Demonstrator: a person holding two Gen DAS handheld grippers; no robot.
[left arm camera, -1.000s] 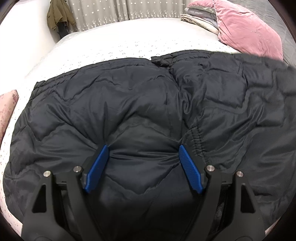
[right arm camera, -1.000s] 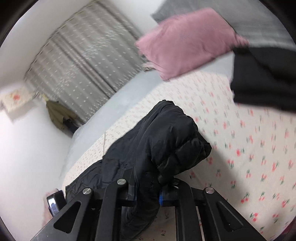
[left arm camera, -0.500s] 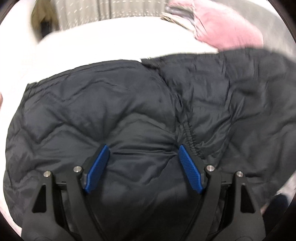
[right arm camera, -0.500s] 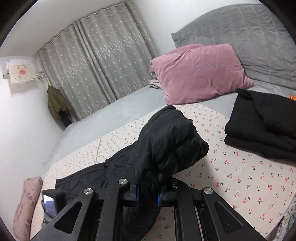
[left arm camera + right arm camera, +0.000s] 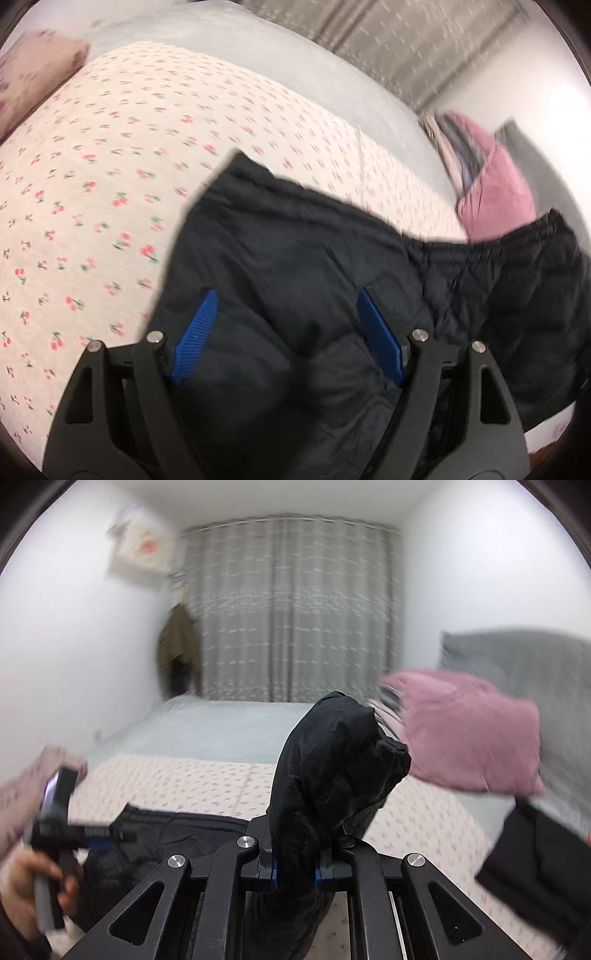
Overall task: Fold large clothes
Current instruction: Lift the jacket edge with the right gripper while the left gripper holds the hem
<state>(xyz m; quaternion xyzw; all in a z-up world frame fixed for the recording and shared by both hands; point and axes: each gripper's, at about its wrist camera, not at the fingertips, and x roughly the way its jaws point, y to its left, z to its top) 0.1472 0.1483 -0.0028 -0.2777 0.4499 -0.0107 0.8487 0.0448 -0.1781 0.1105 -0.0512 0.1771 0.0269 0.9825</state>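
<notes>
Your black quilted puffer garment [image 5: 317, 258] lies partly on the cherry-print bed sheet [image 5: 92, 177], one bunched end lifted off it. Your right gripper [image 5: 294, 875] is clamped tight on that padded end; your left gripper [image 5: 284, 332] hangs over the garment, fingers spread wide, gripping nothing. The fold looks barely begun: nothing lies squared or stacked yet. A pink velvet pillow [image 5: 469, 738] sits toward the bed's head, grey curtains [image 5: 288, 605] behind.
</notes>
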